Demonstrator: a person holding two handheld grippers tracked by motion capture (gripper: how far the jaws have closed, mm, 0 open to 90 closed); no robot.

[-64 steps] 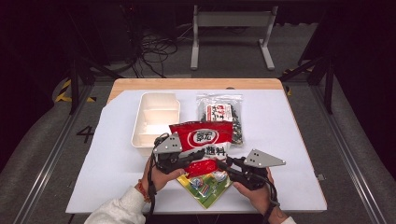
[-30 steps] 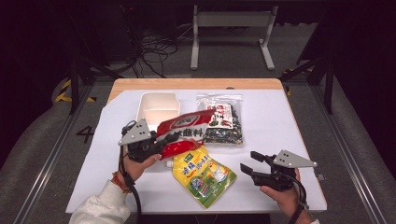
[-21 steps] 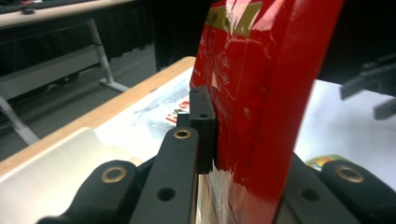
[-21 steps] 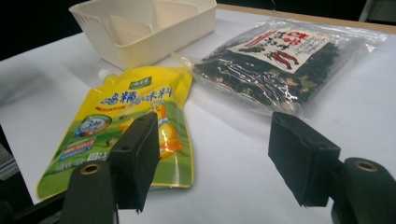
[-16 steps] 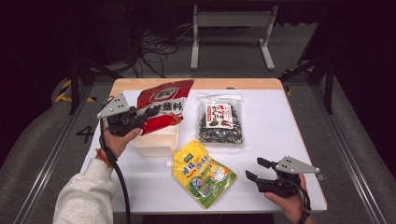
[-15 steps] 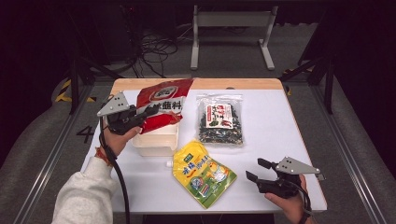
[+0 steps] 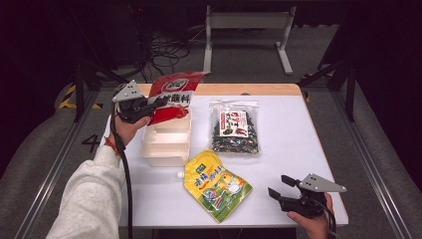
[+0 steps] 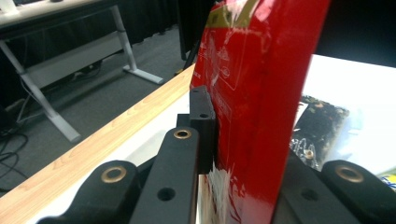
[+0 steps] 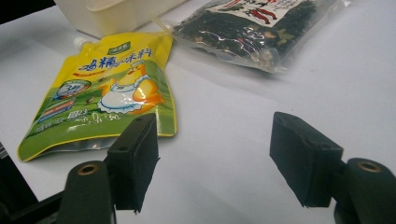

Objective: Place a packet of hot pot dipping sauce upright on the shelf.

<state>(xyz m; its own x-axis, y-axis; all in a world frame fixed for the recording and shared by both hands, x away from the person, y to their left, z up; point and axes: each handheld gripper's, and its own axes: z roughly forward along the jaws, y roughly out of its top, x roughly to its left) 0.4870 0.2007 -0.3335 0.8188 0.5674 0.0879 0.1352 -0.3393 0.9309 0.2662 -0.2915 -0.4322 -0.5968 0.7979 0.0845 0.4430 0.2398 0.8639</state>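
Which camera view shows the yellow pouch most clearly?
The high view: the whole yellow pouch lies flat on the table, spout toward the white box. The right gripper view shows it closer but at a slant; the left gripper view catches just a corner.

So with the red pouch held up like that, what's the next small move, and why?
Probably lower the red pouch into the white bin. The left tool is shut on it right above the bin's far end, and the right tool waits open near the yellow pouch.
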